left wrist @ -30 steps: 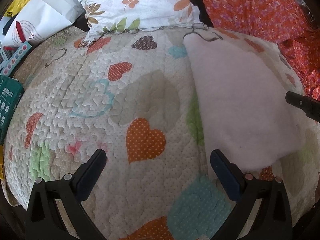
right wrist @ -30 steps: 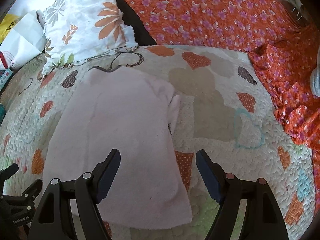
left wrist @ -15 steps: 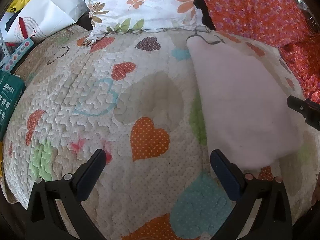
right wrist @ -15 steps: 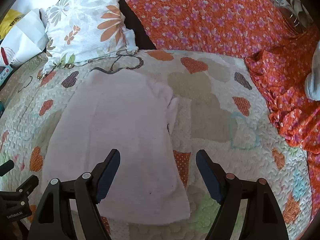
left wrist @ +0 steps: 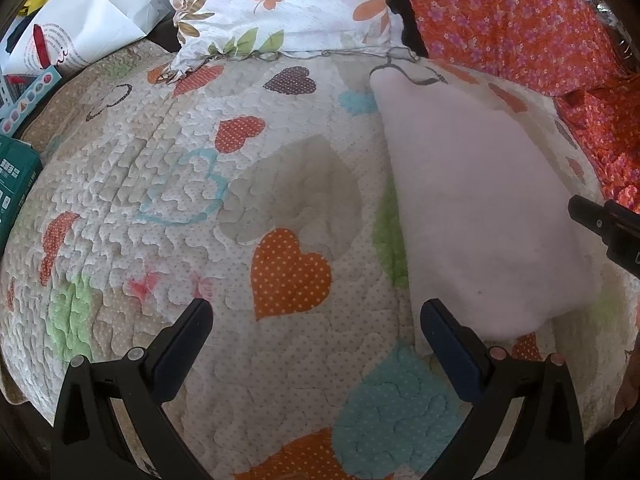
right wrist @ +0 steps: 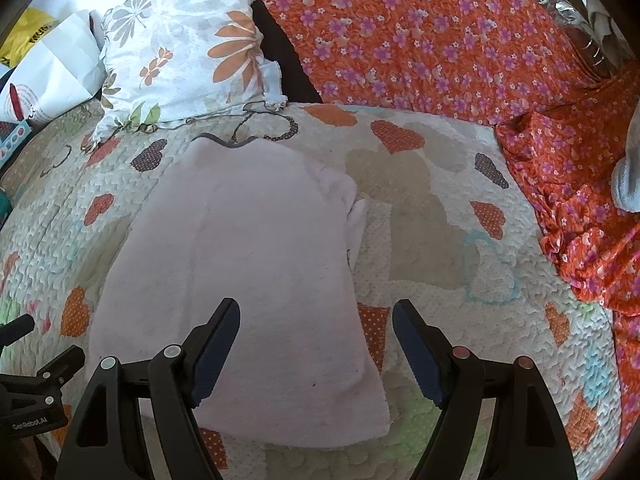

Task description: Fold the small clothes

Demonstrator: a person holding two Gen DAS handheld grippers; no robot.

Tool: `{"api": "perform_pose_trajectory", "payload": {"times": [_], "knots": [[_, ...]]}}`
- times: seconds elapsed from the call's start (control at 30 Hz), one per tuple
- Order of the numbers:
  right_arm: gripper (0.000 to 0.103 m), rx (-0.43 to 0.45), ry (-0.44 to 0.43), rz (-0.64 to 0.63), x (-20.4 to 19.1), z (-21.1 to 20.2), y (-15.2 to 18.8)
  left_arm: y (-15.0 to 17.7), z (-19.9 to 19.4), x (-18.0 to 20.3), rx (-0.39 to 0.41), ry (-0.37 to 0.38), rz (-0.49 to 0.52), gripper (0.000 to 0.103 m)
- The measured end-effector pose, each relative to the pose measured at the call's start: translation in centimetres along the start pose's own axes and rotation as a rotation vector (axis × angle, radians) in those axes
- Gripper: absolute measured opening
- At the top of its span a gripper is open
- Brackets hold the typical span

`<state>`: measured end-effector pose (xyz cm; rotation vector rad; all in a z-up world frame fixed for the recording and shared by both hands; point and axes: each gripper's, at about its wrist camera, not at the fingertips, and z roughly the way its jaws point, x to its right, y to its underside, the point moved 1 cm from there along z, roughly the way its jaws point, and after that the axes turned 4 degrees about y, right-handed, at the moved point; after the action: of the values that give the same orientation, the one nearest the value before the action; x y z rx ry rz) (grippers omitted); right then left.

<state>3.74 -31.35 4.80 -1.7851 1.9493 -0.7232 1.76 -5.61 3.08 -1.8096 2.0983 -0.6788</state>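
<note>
A: Left wrist view first. The left tool [left wrist: 316,320] stands wide open with nothing between its pads, hovering over the heart-print quilt [left wrist: 200,208]. The pale pink garment [left wrist: 480,208] lies flat in the right half of the frame, its near corner just beside the right-hand pad.

B: And there's the risk. If that tool drops straight down, it pinches quilt rather than cloth, because the hem sits off to the right of the gap.

A: At the right edge of the frame, a black tip of the right tool pokes in over the garment.

B: Over to the right wrist view. The right tool [right wrist: 316,320] is also spread wide and empty, and the garment [right wrist: 240,260] fills the centre-left, its right edge running up between the pads.

A: There's a bunched flap, probably a sleeve, at the garment's upper right; hard to say from here.

B: Grab one layer only and the fold goes crooked. The floral pillow [right wrist: 180,60] at upper left and the orange flowered cloth [right wrist: 440,40] at upper right are well apart from it.
</note>
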Motion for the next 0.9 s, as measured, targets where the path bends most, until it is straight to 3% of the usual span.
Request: {"api": "perform_pose_trajectory", "payload": {"times": [0.9], "knots": [[0.085, 0.047, -0.008, -0.079, -2.3, -1.0, 0.4, -0.2, 0.4, -1.0, -0.025, 0.017, -0.065, 0.103]]}}
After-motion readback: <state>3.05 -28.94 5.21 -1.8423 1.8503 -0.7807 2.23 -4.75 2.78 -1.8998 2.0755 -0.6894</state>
